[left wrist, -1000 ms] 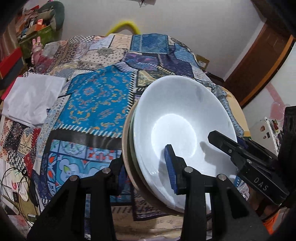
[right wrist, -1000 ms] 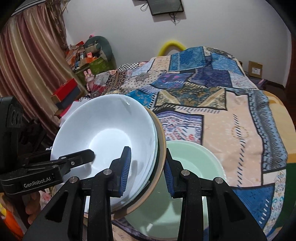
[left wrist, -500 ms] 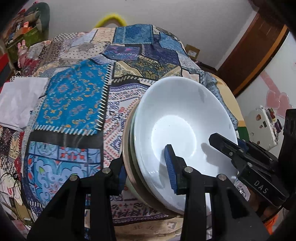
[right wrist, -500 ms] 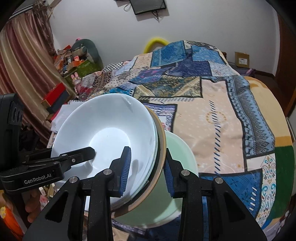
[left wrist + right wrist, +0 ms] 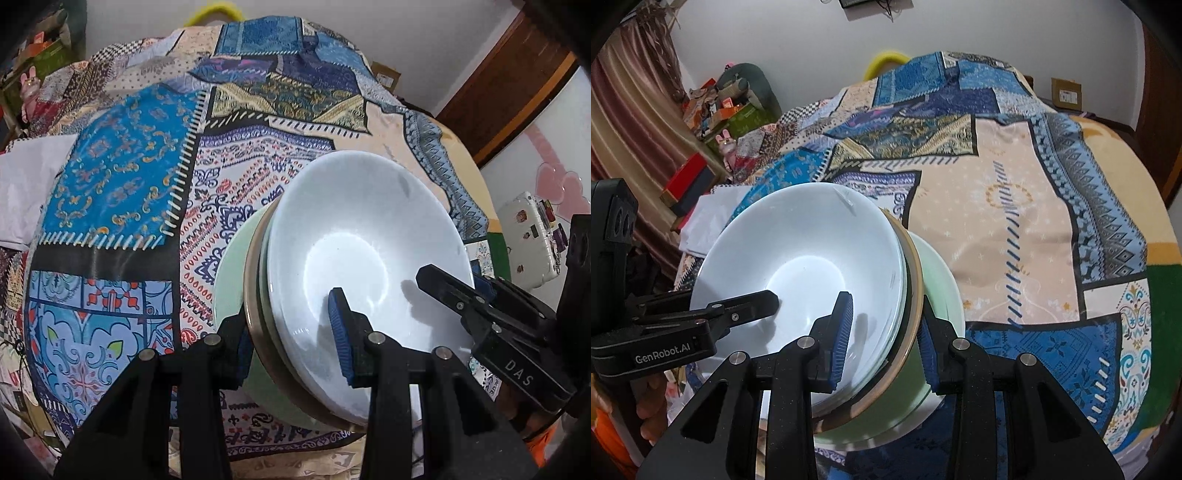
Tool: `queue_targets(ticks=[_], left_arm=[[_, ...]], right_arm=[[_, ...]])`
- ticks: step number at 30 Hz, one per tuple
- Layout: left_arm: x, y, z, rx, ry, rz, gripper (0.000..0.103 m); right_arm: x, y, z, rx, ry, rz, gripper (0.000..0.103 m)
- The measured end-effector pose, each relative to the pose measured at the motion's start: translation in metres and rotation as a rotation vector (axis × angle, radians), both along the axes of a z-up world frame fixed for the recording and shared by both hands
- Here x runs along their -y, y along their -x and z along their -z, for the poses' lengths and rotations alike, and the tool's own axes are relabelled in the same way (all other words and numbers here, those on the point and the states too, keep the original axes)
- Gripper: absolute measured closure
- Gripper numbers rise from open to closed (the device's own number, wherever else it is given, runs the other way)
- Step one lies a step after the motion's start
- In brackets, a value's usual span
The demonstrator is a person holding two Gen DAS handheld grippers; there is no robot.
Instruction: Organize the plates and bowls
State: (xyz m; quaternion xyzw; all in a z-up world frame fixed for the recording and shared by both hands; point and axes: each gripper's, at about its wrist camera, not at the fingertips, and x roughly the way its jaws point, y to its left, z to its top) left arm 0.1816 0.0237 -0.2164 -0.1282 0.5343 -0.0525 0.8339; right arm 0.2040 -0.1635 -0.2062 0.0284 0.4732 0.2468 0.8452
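A stack of dishes, with a white bowl [image 5: 365, 236] on top and a tan-rimmed plate [image 5: 255, 295] beneath, is held between both grippers. My left gripper [image 5: 291, 332] is shut on the stack's near rim. My right gripper [image 5: 884, 338] is shut on the opposite rim; the white bowl [image 5: 801, 254] fills its left side. A pale green plate [image 5: 942, 280] lies on the patchwork bedspread [image 5: 1015, 221] just under the stack, also showing in the left wrist view [image 5: 231, 273]. Whether the stack touches it is unclear.
The patchwork bedspread [image 5: 122, 177] covers the whole bed. White folded cloth [image 5: 26, 177] lies at its left edge. Boxes and clutter [image 5: 716, 107] stand by the curtain. A white case [image 5: 532, 240] sits at the right, beyond the bed.
Both grippers carried the stack rightward across the bed and lowered it over the pale green plate, which now shows close under the stack in both views.
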Motion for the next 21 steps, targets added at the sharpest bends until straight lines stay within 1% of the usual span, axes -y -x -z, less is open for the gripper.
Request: queue_targets(ticks=[3,7,10,12,14,17,19,21], left_arm=[[0.003,0.0,-0.001,0.016,-0.022,0.013,0.066],[0.002,0.0,0.001,0.016,-0.012,0.025,0.066],[0.001,0.0,0.001,0.013,-0.006,0.035,0.066],[0.0,0.001,0.0,0.014,-0.004,0.028,0.066],[-0.002,0.004,-0.007,0.04,-0.024,0.019,0.066],[-0.003,0.011,-0.02,0.078,-0.048,0.01,0.06],[-0.004,0.016,-0.033,0.107,-0.049,0.007,0.059],[-0.003,0.022,-0.05,0.154,-0.059,0.004,0.058]], right_arm=[[0.002,-0.001,0.002,-0.006,-0.003,0.001,0.072],[0.006,-0.002,0.002,-0.015,-0.024,0.0,0.072],[0.005,-0.001,0.003,-0.021,-0.032,0.001,0.07],[0.005,-0.002,0.002,-0.026,-0.034,0.004,0.07],[0.005,0.0,-0.001,-0.012,-0.028,0.009,0.07],[0.008,0.005,-0.012,0.03,-0.013,0.015,0.07],[0.009,0.009,-0.022,0.058,-0.008,0.018,0.07],[0.011,0.014,-0.035,0.09,-0.022,0.014,0.07]])
